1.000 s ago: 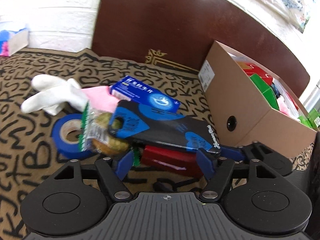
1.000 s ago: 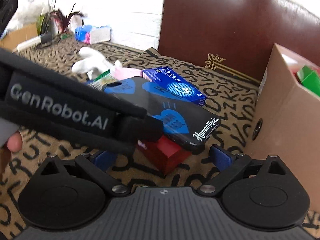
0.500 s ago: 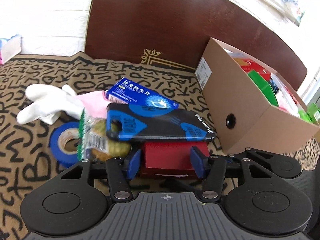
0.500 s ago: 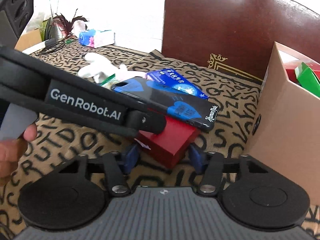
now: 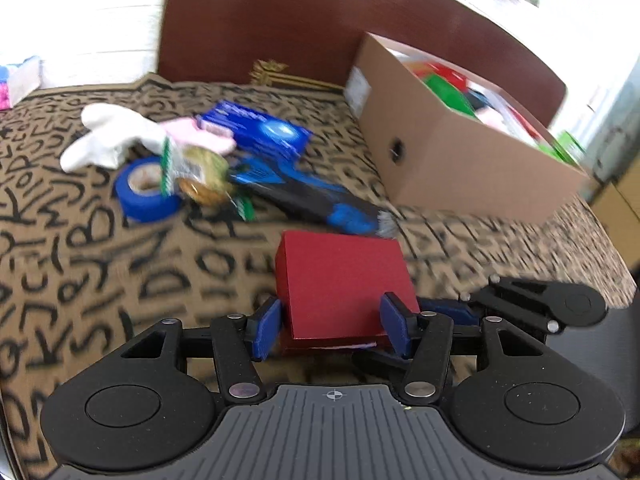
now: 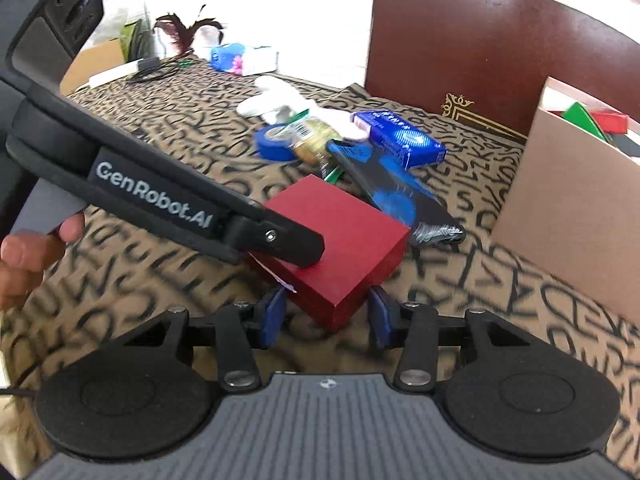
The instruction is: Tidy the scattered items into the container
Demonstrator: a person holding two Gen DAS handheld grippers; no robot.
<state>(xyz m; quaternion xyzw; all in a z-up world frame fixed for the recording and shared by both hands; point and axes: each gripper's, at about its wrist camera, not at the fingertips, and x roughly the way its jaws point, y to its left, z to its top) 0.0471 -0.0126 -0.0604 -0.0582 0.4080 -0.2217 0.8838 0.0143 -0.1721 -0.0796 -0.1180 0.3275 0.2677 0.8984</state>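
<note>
A red box sits low over the patterned cloth, between the blue pads of my left gripper. Those jaws are opening slightly, with the pads still against its sides. My right gripper is closing on a near corner of the same red box, and its pads touch it. The open cardboard box with coloured items inside stands to the right. Behind the red box lie a black and blue phone case, a blue carton, a snack packet, blue tape and a white glove.
A dark red chair back rises behind the table. A tissue pack and feathers lie at the far left edge. A person's hand holds the left gripper's handle. The cardboard box wall stands close on the right.
Both grippers closed around the red box and drew it toward the cameras, out from under the phone case. The phone case now lies flat on the cloth.
</note>
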